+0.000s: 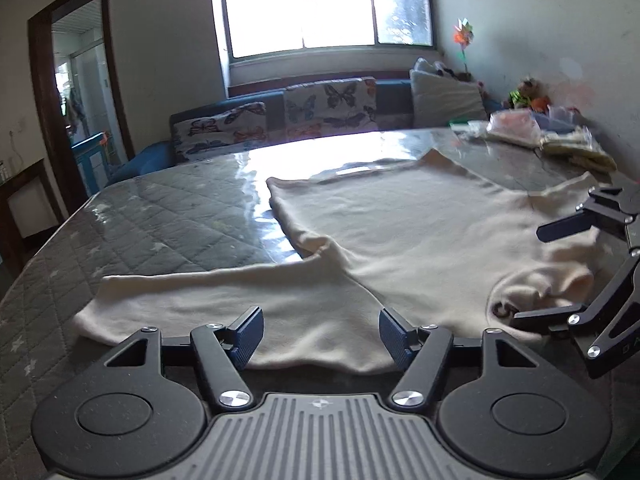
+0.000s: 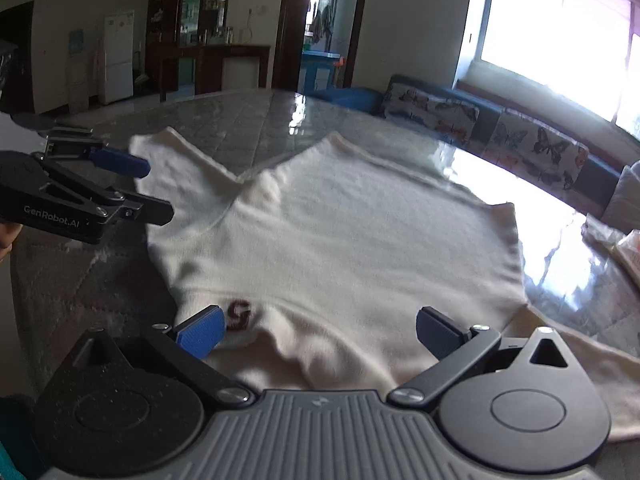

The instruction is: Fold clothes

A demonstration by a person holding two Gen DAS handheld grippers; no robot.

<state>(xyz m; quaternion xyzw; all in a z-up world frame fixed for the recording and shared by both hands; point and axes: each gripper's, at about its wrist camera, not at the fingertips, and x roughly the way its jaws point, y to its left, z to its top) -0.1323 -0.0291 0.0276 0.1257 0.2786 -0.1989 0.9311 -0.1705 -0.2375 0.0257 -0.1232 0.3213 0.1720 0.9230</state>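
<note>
A cream long-sleeved sweater (image 1: pixel 420 232) lies spread flat on the table, collar toward me. In the left wrist view its left sleeve (image 1: pixel 208 300) stretches out to the left. My left gripper (image 1: pixel 320 340) is open, just above the near edge of that sleeve by the shoulder, holding nothing. My right gripper (image 2: pixel 320 332) is open over the collar, whose label shows a dark red mark (image 2: pixel 239 314). The right gripper also shows at the right edge of the left wrist view (image 1: pixel 556 272), and the left gripper shows at the left of the right wrist view (image 2: pixel 152 188).
The table (image 1: pixel 160 216) has a grey quilted cover under glossy clear plastic. Bags and packets (image 1: pixel 532 132) lie at its far right corner. A sofa with butterfly cushions (image 1: pixel 320 108) stands behind under a window. A doorway (image 1: pixel 76 92) is at the left.
</note>
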